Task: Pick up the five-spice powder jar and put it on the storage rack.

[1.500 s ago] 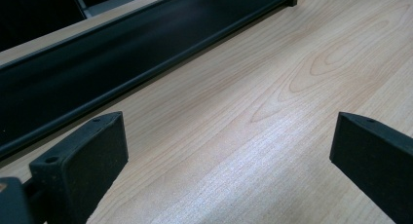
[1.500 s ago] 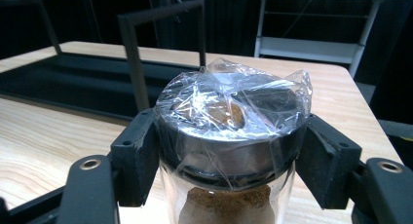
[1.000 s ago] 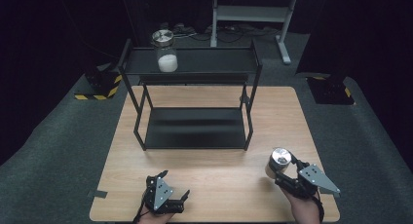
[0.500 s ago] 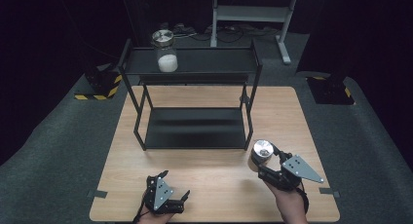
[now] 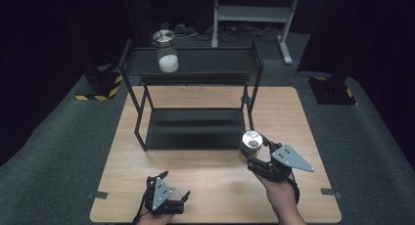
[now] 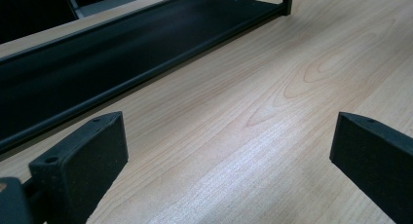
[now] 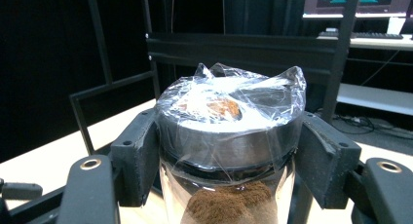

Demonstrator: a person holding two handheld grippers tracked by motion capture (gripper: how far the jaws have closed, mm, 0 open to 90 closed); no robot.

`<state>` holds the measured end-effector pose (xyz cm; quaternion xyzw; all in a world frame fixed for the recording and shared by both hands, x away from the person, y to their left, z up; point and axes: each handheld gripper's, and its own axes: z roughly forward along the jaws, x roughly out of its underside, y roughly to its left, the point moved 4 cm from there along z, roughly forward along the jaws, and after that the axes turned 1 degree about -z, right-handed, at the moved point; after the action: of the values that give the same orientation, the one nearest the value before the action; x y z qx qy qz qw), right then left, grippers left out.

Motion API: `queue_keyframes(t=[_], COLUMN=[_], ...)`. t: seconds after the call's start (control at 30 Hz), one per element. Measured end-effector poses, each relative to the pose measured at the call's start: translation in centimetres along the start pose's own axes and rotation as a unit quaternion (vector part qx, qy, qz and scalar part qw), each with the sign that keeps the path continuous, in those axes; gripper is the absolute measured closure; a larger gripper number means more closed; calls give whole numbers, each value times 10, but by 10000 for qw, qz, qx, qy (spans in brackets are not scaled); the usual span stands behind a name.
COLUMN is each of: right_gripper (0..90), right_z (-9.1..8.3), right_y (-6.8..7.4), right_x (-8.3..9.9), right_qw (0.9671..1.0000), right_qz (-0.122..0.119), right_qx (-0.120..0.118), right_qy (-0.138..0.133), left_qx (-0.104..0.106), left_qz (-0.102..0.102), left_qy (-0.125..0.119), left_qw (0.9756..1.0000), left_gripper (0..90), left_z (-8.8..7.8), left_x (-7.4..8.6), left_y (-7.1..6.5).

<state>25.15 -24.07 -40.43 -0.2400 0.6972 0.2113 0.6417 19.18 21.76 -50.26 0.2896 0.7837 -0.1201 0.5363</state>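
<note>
My right gripper (image 5: 253, 154) is shut on a glass jar of brown powder (image 5: 251, 143) with a metal lid under plastic wrap, held over the table near the black rack's front right leg. In the right gripper view the jar (image 7: 229, 151) sits between both pads (image 7: 136, 158), gripped just below its lid. A second jar holding white powder (image 5: 167, 53) stands on the rack's top shelf (image 5: 215, 61) at the left. My left gripper (image 5: 171, 188) rests low at the table's front edge, open, with bare wood between its pads (image 6: 85, 156).
The black two-shelf rack has a lower shelf (image 5: 195, 128) lying on the wooden table (image 5: 205, 181); that lower shelf (image 6: 107, 63) lies ahead in the left gripper view. Dark carpet surrounds the table. A white metal stand (image 5: 254, 12) is behind.
My right gripper has carried the brown-powder jar leftward and forward toward the rack's front right leg. The left gripper has stayed put.
</note>
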Motion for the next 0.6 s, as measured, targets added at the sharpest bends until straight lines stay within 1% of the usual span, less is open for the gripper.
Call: queue_keyframes(t=[0.07,0.2,0.27,0.37,0.47,0.6], right_gripper=[312,313,313,313,313,313], right_z=[4,13,18,25,31,39], right_y=[2,2,2,3,3,5], right_x=[-4,-11,-15,-20,-28,-38], right_qw=[10000,10000,9999,9999,9998,9997], right_qz=[-20,40,81,122,102,87], right_qx=[-20,-64,-73,-90,-110,-124], right_qy=[-14,-25,-60,-80,-127,-184], left_qx=[-5,-35,-42,-106,-126,-122], left_qz=[-18,-23,11,133,247,254], left_qy=[-2,-23,-15,51,93,117], left_qw=[10000,10000,10000,9998,9996,9995], left_gripper=[4,4,4,4,6,6], left_z=[0,0,0,1,1,2], left_x=[0,1,0,-2,-3,-3], left_y=[0,-1,-2,-6,-8,-9])
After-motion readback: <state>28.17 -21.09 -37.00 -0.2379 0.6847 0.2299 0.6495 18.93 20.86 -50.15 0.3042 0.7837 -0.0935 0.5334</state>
